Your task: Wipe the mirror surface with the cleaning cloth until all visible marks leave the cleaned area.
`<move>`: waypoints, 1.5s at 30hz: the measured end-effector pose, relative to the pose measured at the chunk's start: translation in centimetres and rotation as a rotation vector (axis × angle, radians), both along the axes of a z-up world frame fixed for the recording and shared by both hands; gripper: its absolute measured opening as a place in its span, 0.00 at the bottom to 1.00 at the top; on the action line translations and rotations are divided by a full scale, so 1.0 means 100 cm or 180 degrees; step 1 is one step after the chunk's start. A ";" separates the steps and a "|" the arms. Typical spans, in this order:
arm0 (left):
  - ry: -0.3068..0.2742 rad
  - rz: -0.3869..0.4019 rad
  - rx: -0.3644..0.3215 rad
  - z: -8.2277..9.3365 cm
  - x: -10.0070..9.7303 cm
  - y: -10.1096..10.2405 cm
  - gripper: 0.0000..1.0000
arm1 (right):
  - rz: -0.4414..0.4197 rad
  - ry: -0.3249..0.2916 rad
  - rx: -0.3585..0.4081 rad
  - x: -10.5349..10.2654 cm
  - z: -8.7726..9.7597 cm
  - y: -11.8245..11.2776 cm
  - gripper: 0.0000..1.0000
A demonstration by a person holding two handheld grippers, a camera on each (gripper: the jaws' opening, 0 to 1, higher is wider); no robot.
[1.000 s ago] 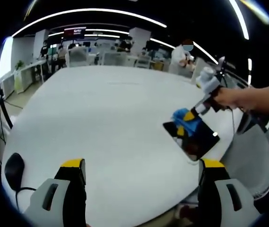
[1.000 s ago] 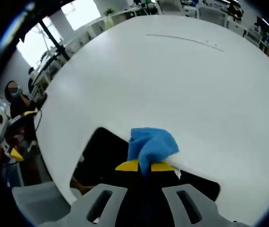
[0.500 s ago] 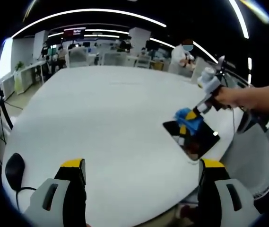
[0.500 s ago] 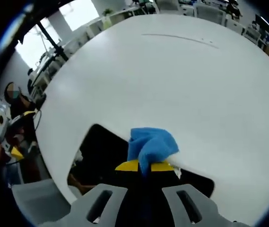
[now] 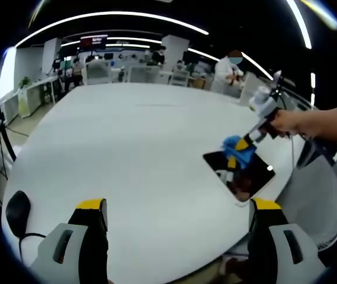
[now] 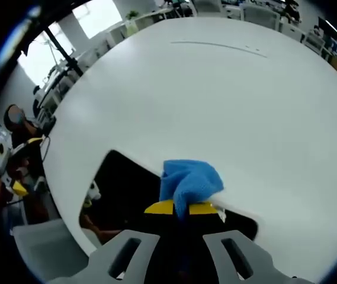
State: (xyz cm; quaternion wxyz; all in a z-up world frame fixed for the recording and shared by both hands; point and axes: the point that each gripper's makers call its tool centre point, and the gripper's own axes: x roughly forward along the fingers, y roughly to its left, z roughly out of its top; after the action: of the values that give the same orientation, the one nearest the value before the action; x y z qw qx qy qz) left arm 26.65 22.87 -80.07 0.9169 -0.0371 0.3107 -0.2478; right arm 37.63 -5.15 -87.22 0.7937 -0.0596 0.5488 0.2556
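Right gripper (image 6: 180, 208) jaws pinched on the blue cleaning cloth (image 6: 187, 183), bottom centre of the right gripper view; cloth presses on the dark mirror (image 6: 124, 189) lying flat on the white table (image 6: 215, 94).

In the left gripper view, that gripper (image 5: 244, 145) comes in from the right, held by a hand (image 5: 286, 123) with bare forearm, angled down onto the mirror (image 5: 248, 177) at the table's right edge, cloth (image 5: 237, 147) on the mirror's upper part.

Left gripper (image 5: 177, 236): jaws spread wide, empty, at bottom of frame over the near table edge (image 5: 127, 148).

Black cable and puck (image 5: 17, 210) at lower left. Open office behind: desks, chairs, ceiling light strips, a person standing (image 5: 230, 68) at upper right.
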 end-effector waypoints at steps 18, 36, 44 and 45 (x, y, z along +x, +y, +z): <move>-0.0012 -0.0014 -0.0014 -0.001 -0.002 -0.006 0.99 | -0.0119 -0.0046 0.0025 -0.001 0.001 -0.008 0.00; -0.0076 -0.0134 0.0024 0.002 0.002 -0.022 0.99 | -0.0470 -0.0133 0.0275 -0.037 0.002 -0.016 0.00; -0.0091 -0.0151 0.0036 0.004 0.004 -0.025 0.99 | -0.0414 -0.0122 0.0256 -0.050 0.002 -0.015 0.00; -0.0095 -0.0156 0.0035 0.004 0.005 -0.026 0.99 | -0.0402 -0.0115 0.0248 -0.053 0.002 -0.014 0.00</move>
State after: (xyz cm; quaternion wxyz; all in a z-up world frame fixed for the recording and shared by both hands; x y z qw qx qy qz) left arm 27.10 20.26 -79.62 0.9152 -0.0208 0.2992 -0.2690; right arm 32.32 -6.55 -86.98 0.8197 0.0014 0.5267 0.2251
